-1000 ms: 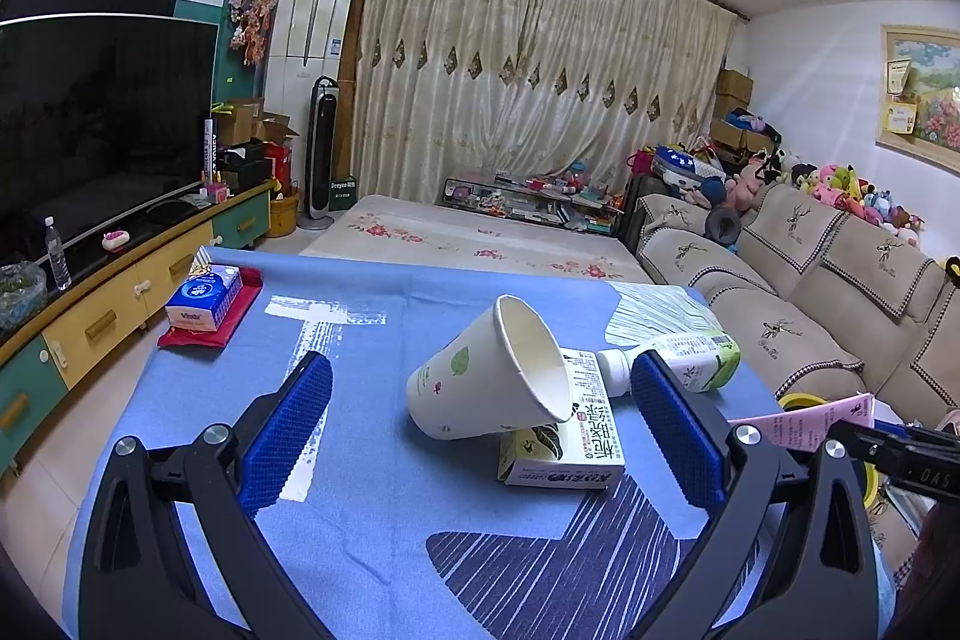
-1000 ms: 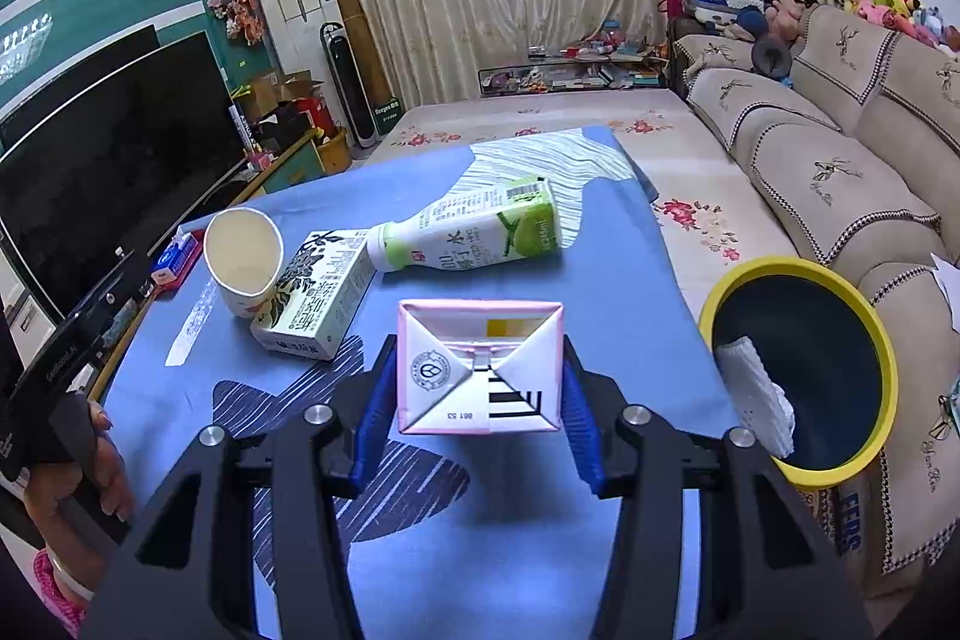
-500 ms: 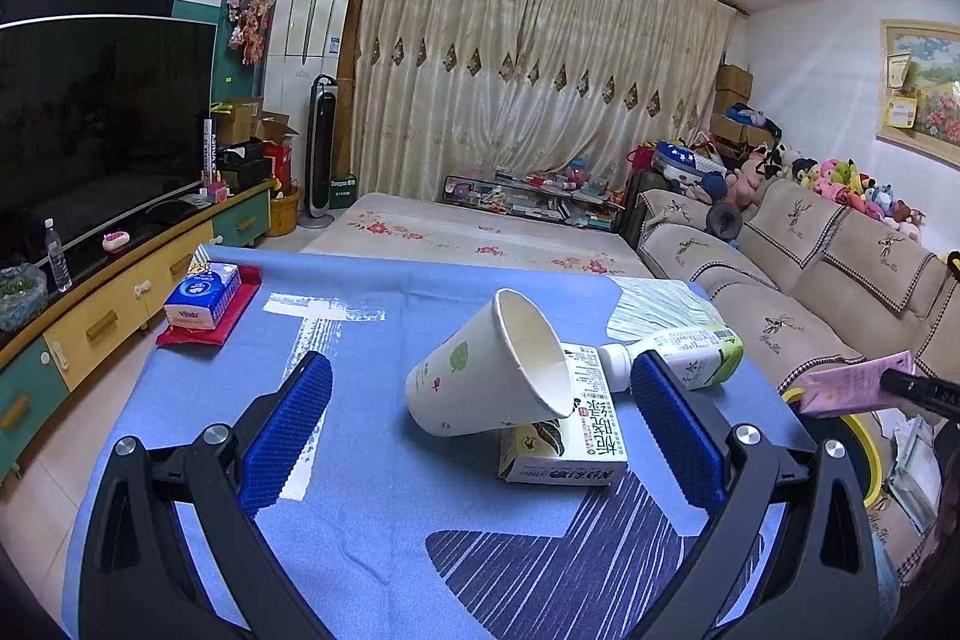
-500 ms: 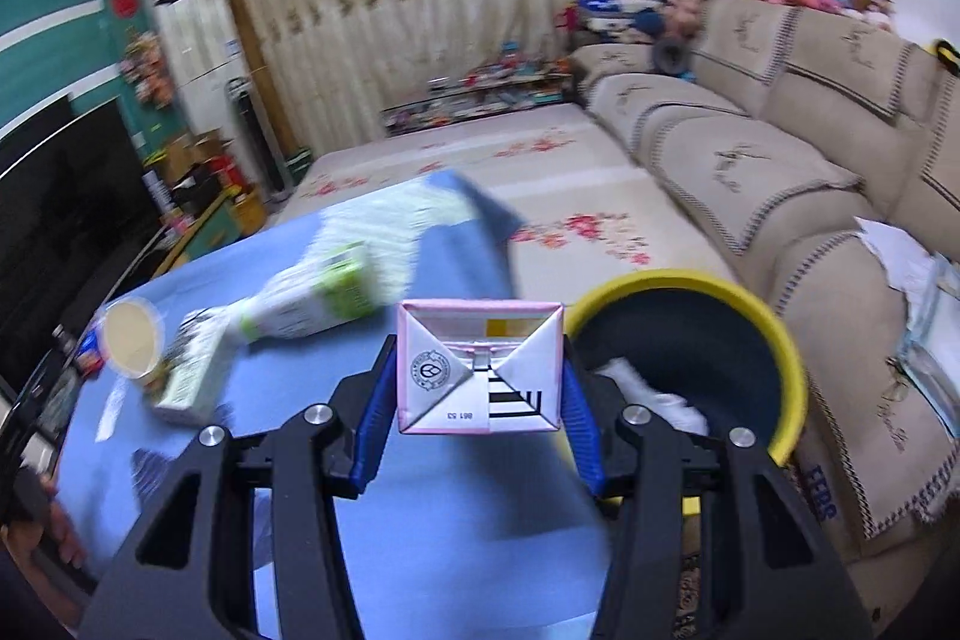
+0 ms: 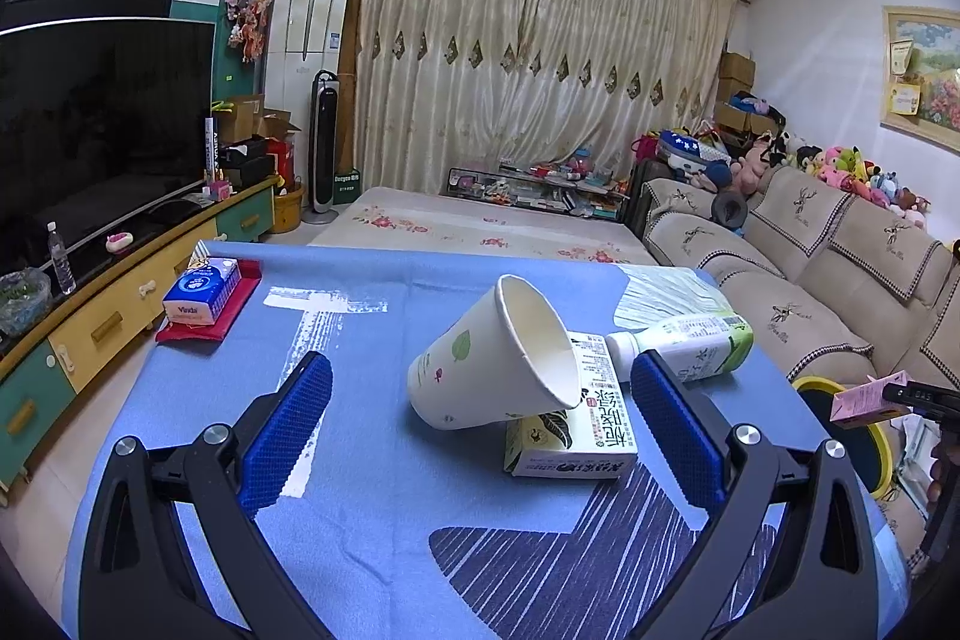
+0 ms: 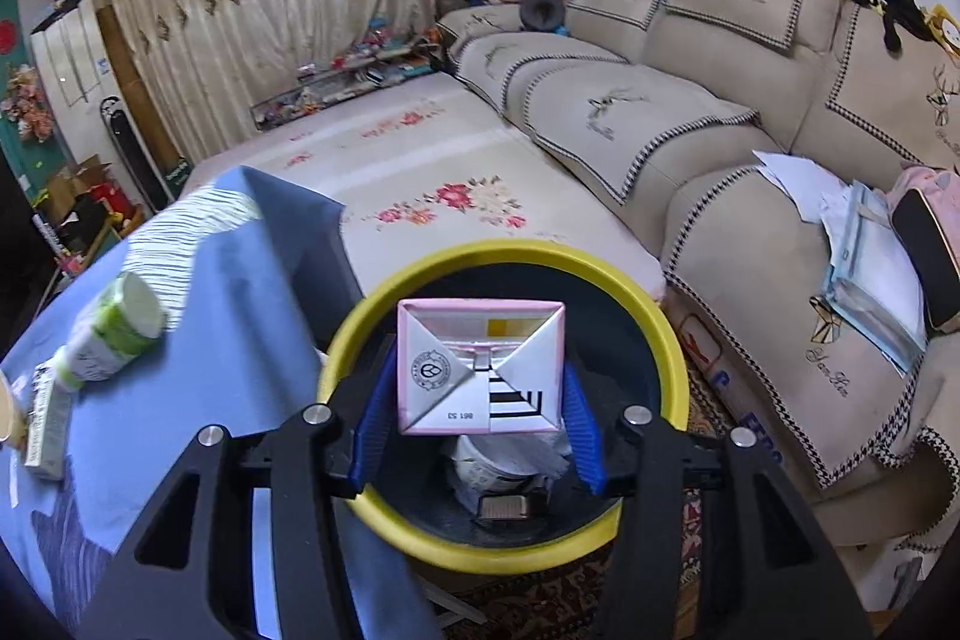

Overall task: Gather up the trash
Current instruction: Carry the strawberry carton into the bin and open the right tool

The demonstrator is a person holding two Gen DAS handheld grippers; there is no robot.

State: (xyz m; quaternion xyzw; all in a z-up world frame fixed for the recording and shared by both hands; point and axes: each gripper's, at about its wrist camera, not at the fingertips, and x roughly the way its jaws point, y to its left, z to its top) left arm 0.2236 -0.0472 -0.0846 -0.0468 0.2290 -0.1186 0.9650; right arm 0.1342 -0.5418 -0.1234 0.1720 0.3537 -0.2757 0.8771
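R gripper clamped small pink-white carton over yellow-rimmed black bin; drop step, needed release. L gripper wide, empty, facing tipped white paper cup.

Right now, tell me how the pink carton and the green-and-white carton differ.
The pink carton is clamped in the right gripper above the yellow-rimmed bin; the green-and-white carton lies flat on the blue tablecloth. Nothing rests on the pink one; the paper cup leans on the other. Both are small drink boxes.
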